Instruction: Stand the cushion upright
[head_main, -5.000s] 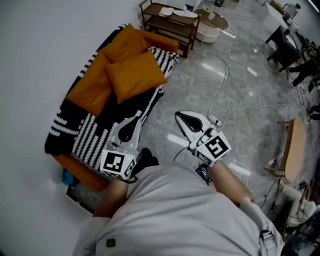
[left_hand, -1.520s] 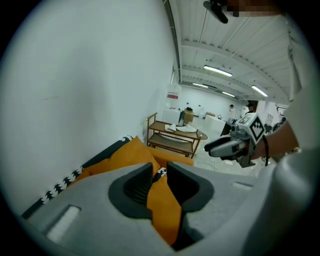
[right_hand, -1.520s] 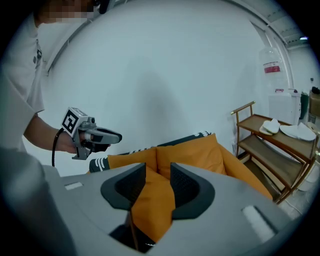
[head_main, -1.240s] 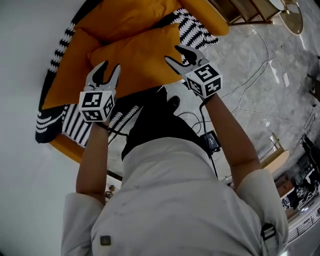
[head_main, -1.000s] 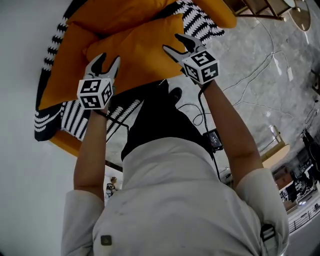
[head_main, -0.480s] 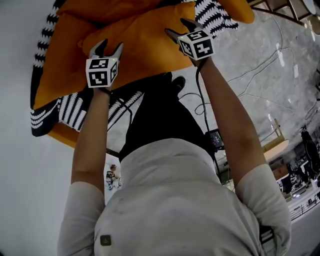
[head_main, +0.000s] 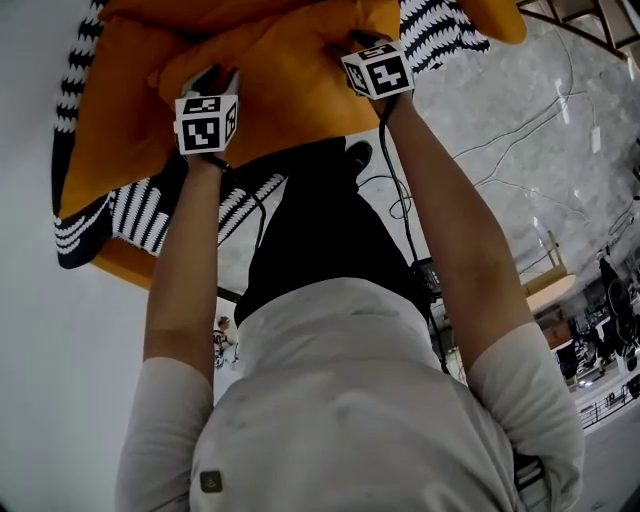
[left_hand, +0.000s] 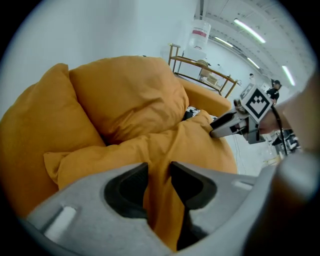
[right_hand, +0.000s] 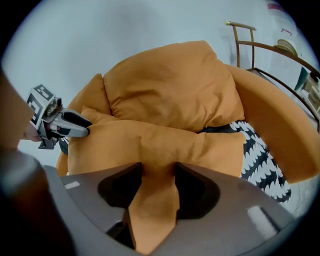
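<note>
- The cushion (head_main: 290, 85) is lying flat on the seat of the sofa (head_main: 125, 268), in front of a second cushion (left_hand: 127, 95) that is leaning against the backrest. It is not yet standing.
- Half a second earlier both pairs of jaws were hovering wide apart just above the cushion's near edge. Now they are sitting down on that edge and have just been closing, with orange fabric between them.
- The left gripper (left_hand: 159, 172) is pinching a fold towards the near left corner. The right gripper (right_hand: 159, 172) is pinching one towards the near right. Both pairs of jaws are clamping on cloth.
- The grasp looks as if it is just being completed, so the next move is probably lifting the near edge and tipping the cushion back.
- The striped throw (head_main: 150, 205) is draping over the sofa's near left side, outside both grips.
</note>
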